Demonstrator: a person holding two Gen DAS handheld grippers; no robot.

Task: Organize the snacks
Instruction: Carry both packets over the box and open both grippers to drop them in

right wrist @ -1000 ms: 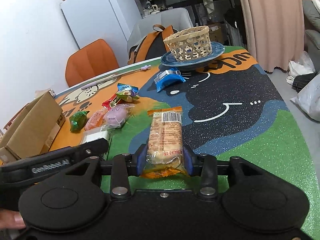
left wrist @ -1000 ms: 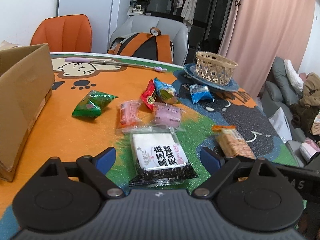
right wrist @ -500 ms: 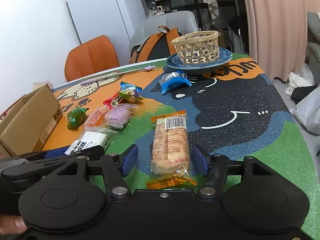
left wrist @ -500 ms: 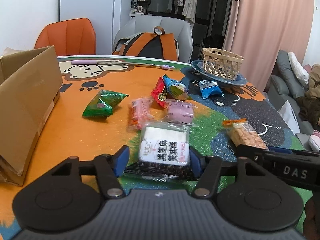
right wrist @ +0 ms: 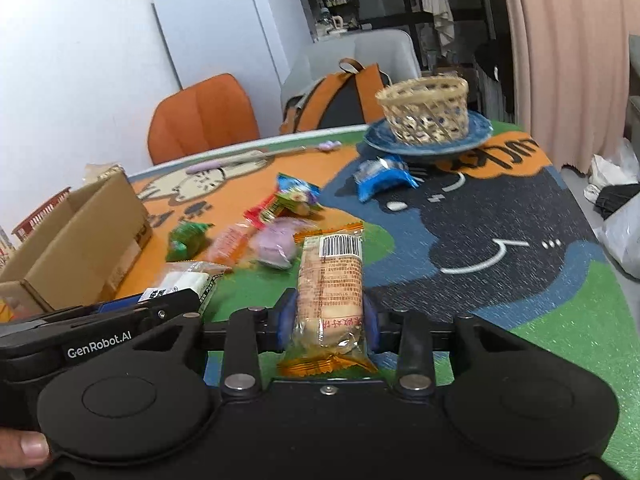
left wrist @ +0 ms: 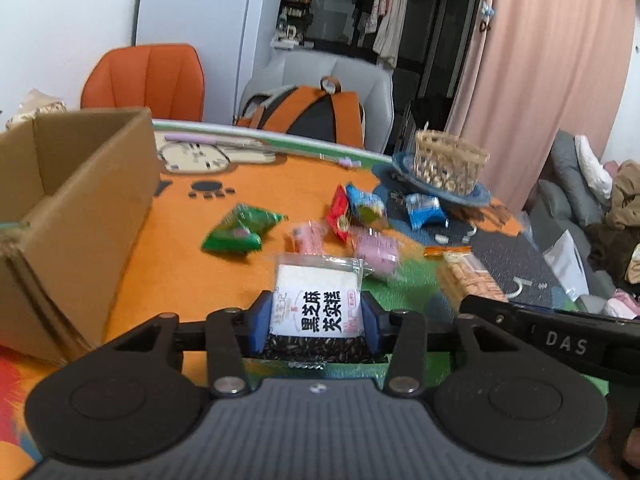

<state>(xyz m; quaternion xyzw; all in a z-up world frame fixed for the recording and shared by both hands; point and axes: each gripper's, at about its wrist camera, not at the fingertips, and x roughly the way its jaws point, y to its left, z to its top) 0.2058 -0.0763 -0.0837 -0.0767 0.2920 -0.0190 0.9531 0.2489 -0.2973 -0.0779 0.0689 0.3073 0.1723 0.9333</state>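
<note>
Cardboard box (left wrist: 80,184): stands open at the left of the table; the part of its inside that shows looks bare, and the rest is hidden by its wall.
Left gripper (left wrist: 316,320): its jaws are closing on the black sesame cake packet (left wrist: 316,304), blue pads pressed against both sides near the packet's dark lower end.
Loose snacks: a green packet (left wrist: 236,232), a pink wafer packet (left wrist: 308,236), a red-and-blue pair (left wrist: 352,210) and a purple packet (left wrist: 378,250) lie on the orange and green mat, between the box and the plate.
Right gripper (right wrist: 327,320): its jaws are closing on the long biscuit packet (right wrist: 330,276), gripped near its lower end, so most of the packet sticks out forward past the pads.
Blue snack bag (right wrist: 380,178): lies on the dark part of the mat, just in front of the plate.
Wicker basket (right wrist: 424,110): sits on the blue plate (right wrist: 476,136) at the far right; its contents cannot be made out from here.
Step in hand: likely carrying both packets off the table to a container, though which one is unclear.
Doing it well: keep each grip firm but not crushing, since biscuit and cake can break; lift the long packet level so its free end does not droop or sweep the loose snacks; keep the two grippers from bumping, as they sit just beside each other.
</note>
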